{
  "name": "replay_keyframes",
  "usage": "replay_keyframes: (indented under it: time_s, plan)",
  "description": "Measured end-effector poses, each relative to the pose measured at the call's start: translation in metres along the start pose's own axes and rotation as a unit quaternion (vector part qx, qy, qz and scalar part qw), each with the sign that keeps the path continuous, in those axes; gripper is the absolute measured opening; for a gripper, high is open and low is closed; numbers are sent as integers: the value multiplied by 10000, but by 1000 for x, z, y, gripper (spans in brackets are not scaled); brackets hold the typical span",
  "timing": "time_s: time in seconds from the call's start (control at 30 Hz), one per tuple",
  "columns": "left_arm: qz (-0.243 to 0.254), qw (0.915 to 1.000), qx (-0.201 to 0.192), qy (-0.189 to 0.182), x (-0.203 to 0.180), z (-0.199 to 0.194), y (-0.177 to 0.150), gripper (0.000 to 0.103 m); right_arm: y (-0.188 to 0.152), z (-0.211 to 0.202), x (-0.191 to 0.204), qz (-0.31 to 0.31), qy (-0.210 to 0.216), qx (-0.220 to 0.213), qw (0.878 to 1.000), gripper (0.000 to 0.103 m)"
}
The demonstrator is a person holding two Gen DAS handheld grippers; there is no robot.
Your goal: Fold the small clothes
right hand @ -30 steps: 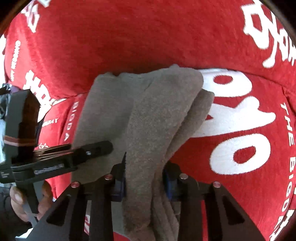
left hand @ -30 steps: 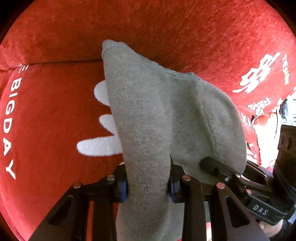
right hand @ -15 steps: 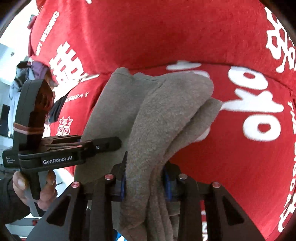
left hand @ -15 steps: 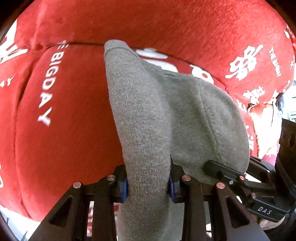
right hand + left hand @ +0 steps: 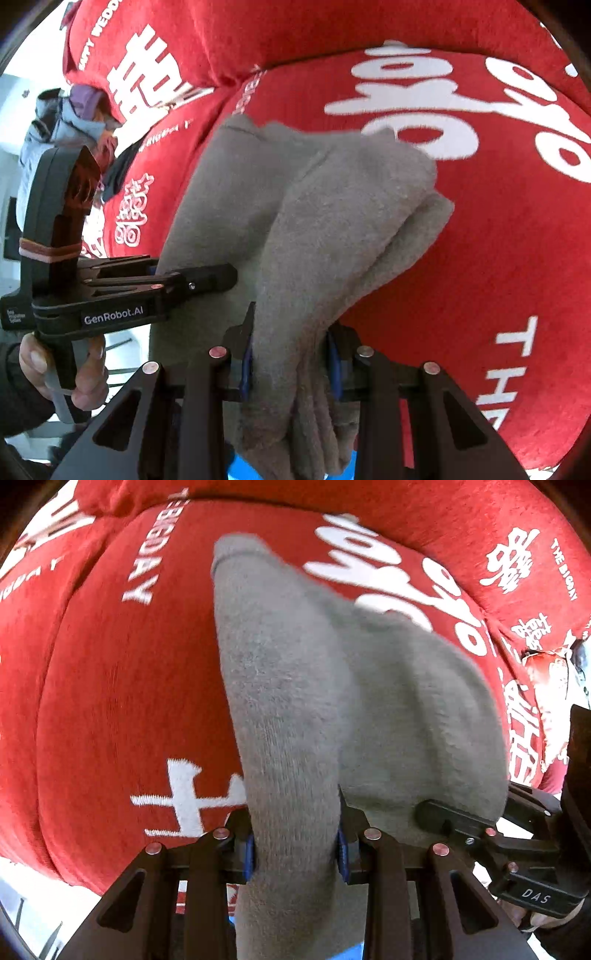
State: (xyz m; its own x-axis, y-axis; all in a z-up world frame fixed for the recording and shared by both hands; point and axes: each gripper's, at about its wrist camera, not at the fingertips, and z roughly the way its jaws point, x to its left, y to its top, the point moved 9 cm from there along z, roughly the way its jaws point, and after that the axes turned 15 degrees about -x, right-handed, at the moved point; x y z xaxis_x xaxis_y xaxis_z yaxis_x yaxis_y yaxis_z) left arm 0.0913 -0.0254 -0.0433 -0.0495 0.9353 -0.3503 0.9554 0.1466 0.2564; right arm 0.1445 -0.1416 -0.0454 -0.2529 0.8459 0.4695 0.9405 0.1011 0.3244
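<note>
Evidently the fold was only partly done: the left gripper (image 5: 295, 843) and right gripper (image 5: 290, 363) each pinched the bunched grey garment (image 5: 332, 709) (doubled over already), held above the red printed cover (image 5: 129, 701), not yet laid flat.

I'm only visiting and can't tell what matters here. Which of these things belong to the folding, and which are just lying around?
Part of the job:
- grey garment, bunched and lifted
- left gripper, clamped on it
- right gripper, clamped on it too

Just lying about:
- red blanket with white lettering underneath
- heap of other clothes at its far edge
</note>
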Motion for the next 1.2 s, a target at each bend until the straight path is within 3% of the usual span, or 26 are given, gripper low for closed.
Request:
replay_keyframes:
  time_s: [0.1, 0.2, 0.27, 0.33, 0.37, 0.5, 0.67, 0.87, 1.03, 1.2]
  plan:
    - [-30, 9996, -191, -212, 4, 1, -3, 41, -10, 3, -8, 1, -21, -159, 9999, 35]
    - [-65, 9989, -319, -328, 10, 2, -9, 58, -17, 3, -18, 176, 16, -246, 9995, 38]
    - [-118, 9985, -415, -348, 16, 4, -11, 77, -21, 4, -24, 281, 48, -274, 9992, 47]
    - [-240, 9974, -564, -380, 25, 7, -12, 85, -22, 6, -30, 340, 43, -322, 9989, 57]
    - [-286, 9968, -598, -444, 26, 8, -12, 86, -24, 8, -35, 372, 25, -334, 9987, 63]
    - [-91, 9945, -897, -537, 23, 9, -10, 89, -25, 14, -37, 240, 170, -544, 9981, 70]
    - [182, 9892, -1280, -689, 17, 8, -12, 96, -25, 10, -35, -3, 366, -921, 9951, 72]
    - [464, 9775, -1884, -828, 14, 3, -15, 97, -31, 6, -32, -345, 495, -1508, 9867, 72]
    - [332, 9684, -2359, -741, 26, -9, -22, 97, -35, -11, -35, -433, 138, -1968, 9794, 77]
    - [-66, 9676, -2522, -105, 49, -44, -40, 97, -53, -54, -30, -664, -518, -2355, 9682, 78]
